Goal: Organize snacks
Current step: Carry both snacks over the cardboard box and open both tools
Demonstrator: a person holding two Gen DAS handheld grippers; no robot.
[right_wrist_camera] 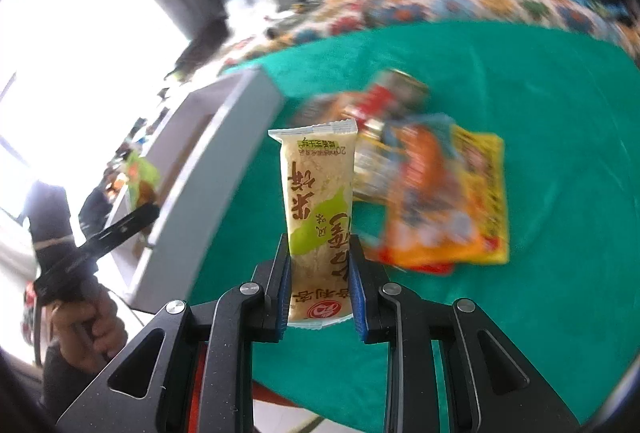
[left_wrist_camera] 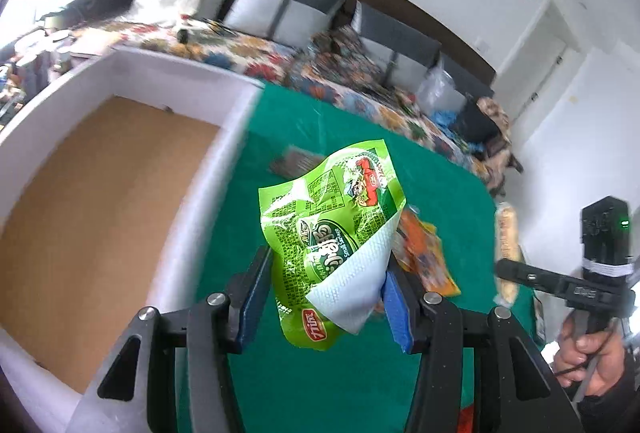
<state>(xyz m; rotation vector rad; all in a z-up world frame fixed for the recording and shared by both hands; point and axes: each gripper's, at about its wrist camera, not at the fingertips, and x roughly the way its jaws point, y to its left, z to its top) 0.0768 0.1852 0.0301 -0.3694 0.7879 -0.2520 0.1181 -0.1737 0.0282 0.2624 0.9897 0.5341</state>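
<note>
Green snack bag (left_wrist_camera: 326,233) crumpled between the left gripper's (left_wrist_camera: 326,297) blue pads, clear of the green cloth (left_wrist_camera: 448,169), angled downward; white box (left_wrist_camera: 192,189) with cardboard floor just left of it. Right gripper (right_wrist_camera: 320,287) clamps a beige rice-cracker bar (right_wrist_camera: 318,209) upright, tilted down over the cloth. Beyond its tips, the snack pile (right_wrist_camera: 432,193) is motion-blurred; labels unreadable. Each hand (left_wrist_camera: 592,357) is cut off at the frame edge.

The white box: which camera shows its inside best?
Left wrist view: the white box lies open below, its brown floor bare where visible. The right wrist view catches only a blurred outer wall and rim.
</note>
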